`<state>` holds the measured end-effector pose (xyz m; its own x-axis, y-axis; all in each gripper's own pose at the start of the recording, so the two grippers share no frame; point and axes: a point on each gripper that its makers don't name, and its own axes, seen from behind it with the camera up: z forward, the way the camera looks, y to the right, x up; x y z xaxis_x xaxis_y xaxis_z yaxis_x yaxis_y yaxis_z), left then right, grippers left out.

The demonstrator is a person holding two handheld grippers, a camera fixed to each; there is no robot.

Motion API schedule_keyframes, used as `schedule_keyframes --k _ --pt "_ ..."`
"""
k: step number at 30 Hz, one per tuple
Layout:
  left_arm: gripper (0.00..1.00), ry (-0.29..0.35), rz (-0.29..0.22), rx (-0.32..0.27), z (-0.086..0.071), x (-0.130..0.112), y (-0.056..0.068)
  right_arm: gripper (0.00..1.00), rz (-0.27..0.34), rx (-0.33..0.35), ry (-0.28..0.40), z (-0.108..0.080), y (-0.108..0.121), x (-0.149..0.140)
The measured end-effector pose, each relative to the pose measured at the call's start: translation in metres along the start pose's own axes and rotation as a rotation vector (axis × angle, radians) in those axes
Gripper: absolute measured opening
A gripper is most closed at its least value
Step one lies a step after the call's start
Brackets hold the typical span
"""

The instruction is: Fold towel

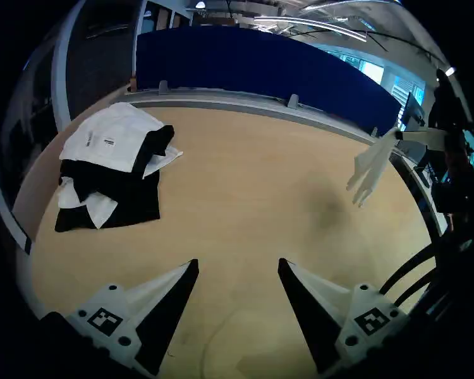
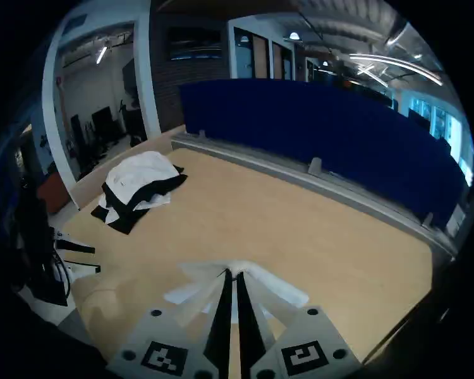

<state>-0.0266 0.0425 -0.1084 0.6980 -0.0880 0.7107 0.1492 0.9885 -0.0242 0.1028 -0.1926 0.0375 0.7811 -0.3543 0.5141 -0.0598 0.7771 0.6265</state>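
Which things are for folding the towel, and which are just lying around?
For the job: thin white cloth towel, right tongs pinching it, open left tongs, pale wooden table.
Just lying about: heap of black and white fabric, blue divider screen.

A partition (image 1: pixel 262 66) stands along the far edge of the table (image 1: pixel 256 189), and a pile of cloths (image 1: pixel 114 167) lies on the table at its far left, near the partition. In the left gripper view the left gripper (image 1: pixel 237 261) sits over the near middle of the table, fingers apart with tabletop between them, while the towel (image 1: pixel 368 165) hangs above the table's right side, well apart from the pile. In the right gripper view the towel is pinched between the fingers of the right gripper (image 2: pixel 232 278) at the near edge, with the pile ahead to the left and the partition behind.
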Motion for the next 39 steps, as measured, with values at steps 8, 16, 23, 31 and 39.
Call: schedule_keyframes --k 8,16,23,31,39 --pt "0.93 -0.003 0.021 -0.005 0.003 0.003 0.004 0.05 0.002 -0.055 -0.036 -0.028 0.054 -0.019" --pt "0.93 -0.006 0.025 -0.008 0.007 0.006 0.01 0.05 0.022 -0.124 -0.072 -0.053 0.112 -0.04" --pt "0.93 -0.008 0.029 -0.008 0.01 0.008 0.016 0.05 0.064 -0.173 -0.073 -0.069 0.156 -0.052" --pt "0.93 -0.012 0.028 -0.003 0.011 0.009 0.02 0.05 0.083 -0.209 -0.096 -0.073 0.193 -0.063" --pt "0.93 -0.016 0.027 0.006 0.01 0.008 0.019 0.05 0.07 -0.235 -0.11 -0.071 0.221 -0.062"
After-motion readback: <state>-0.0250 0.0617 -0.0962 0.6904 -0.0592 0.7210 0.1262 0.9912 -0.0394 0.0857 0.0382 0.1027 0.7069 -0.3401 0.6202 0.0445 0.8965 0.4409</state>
